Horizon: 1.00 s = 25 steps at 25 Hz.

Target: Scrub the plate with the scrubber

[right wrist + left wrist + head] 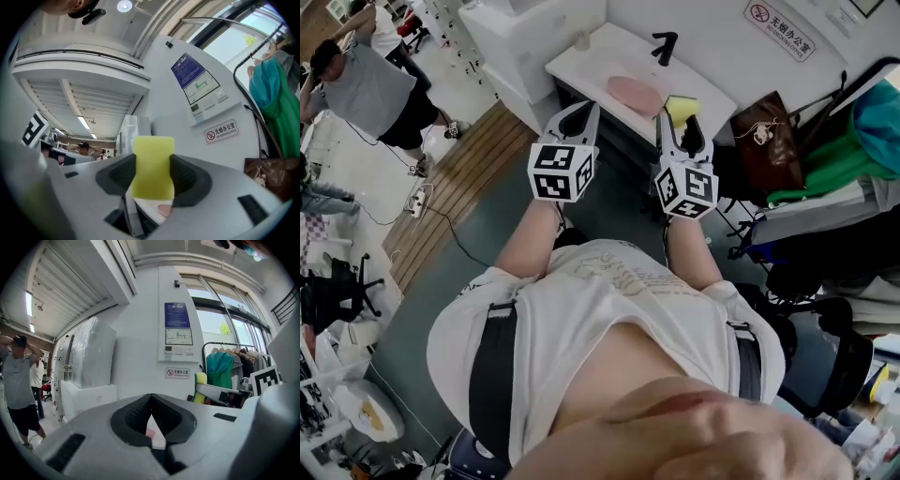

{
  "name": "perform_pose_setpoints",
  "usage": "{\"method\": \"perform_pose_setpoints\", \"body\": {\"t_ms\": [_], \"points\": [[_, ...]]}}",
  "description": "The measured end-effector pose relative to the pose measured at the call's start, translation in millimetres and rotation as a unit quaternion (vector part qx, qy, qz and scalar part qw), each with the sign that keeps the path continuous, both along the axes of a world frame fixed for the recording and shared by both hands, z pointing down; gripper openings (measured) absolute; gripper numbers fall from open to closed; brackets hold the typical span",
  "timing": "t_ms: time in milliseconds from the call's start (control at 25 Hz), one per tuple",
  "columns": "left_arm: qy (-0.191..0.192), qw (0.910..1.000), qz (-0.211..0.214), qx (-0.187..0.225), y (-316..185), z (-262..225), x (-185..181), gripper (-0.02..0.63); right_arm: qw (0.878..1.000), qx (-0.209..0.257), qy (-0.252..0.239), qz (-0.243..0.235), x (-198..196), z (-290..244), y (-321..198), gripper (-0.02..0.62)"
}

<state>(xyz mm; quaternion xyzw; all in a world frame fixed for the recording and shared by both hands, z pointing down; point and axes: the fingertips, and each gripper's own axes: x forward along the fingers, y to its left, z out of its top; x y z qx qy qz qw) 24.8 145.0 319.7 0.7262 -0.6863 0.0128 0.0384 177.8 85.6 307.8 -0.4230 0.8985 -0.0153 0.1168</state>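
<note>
A pink plate (635,94) lies on the white counter (581,66), close to a black faucet (664,45). My right gripper (681,120) is shut on the yellow scrubber (681,109), held short of the counter's front edge and to the right of the plate. In the right gripper view the scrubber (152,166) stands upright between the pads, with a sliver of the plate (164,209) below it. My left gripper (579,112) is shut and empty, just left of the plate. Its jaws (150,404) meet tip to tip, and the scrubber (200,380) shows off to its right.
A brown handbag (769,136) and green clothes (848,141) on a rack crowd the counter's right side. A white wrapped appliance (534,37) stands to its left. A person (375,84) stands far left, with cables (422,202) on the floor. A black chair (830,366) is at lower right.
</note>
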Motion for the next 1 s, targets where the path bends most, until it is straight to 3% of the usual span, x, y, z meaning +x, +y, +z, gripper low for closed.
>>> {"method": "perform_pose_setpoints", "body": {"t_ms": [320, 1000], "points": [[0.004, 0.9999, 0.003, -0.010, -31, 15, -11, 0.023, 1.000, 0.008, 0.001, 0.008, -9, 8, -25, 0.232], [0.007, 0.9996, 0.014, -0.021, -132, 21, -77, 0.023, 1.000, 0.002, 0.016, 0.016, -71, 14, -113, 0.232]]}}
